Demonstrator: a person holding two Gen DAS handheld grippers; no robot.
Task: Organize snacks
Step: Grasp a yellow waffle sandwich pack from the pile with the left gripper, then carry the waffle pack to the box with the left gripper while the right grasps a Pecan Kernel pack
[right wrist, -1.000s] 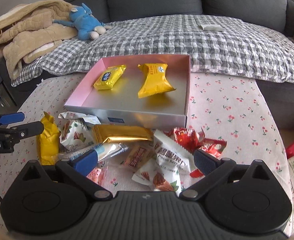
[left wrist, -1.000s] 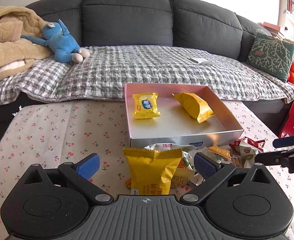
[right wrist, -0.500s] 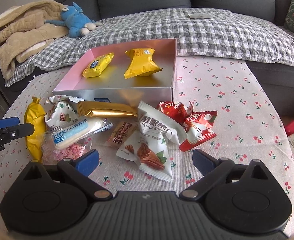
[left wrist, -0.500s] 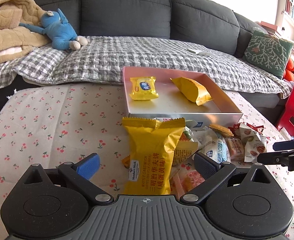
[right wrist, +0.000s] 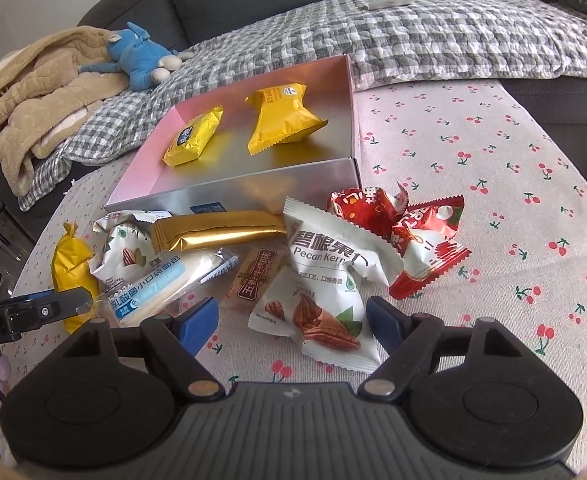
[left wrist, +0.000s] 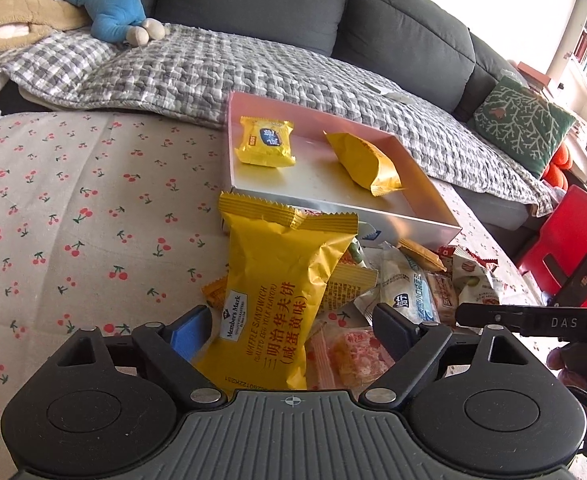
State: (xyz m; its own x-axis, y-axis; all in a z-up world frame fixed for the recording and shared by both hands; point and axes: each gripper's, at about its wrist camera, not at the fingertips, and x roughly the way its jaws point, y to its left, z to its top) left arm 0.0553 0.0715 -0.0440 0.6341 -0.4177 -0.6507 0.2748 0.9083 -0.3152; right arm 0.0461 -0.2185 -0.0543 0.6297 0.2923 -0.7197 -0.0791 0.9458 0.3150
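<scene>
A pile of snack packets lies on the cherry-print tablecloth in front of a shallow silver box (left wrist: 373, 216) (right wrist: 253, 188) that holds two yellow packets. My left gripper (left wrist: 291, 328) straddles a big yellow waffle sandwich packet (left wrist: 277, 292). Its jaws are closing, and the pads stand apart from the packet. My right gripper (right wrist: 291, 326) straddles a white pecan packet (right wrist: 317, 312), jaws closing, with a gap left at the left pad. A gold bar (right wrist: 213, 232) and red packets (right wrist: 413, 232) lie nearby. Each gripper's finger shows at the edge of the other view.
A dark sofa with a grey checked blanket (left wrist: 213, 72) runs behind the table. A blue plush toy (left wrist: 109, 12) and a beige blanket (right wrist: 33, 92) lie on it at left, a green cushion (left wrist: 521, 124) at right. A red chair (left wrist: 573, 240) stands right of the table.
Both grippers have sunk closer to the snack pile and rolled a little. Their jaws have narrowed around the yellow packet and the pecan packet.
</scene>
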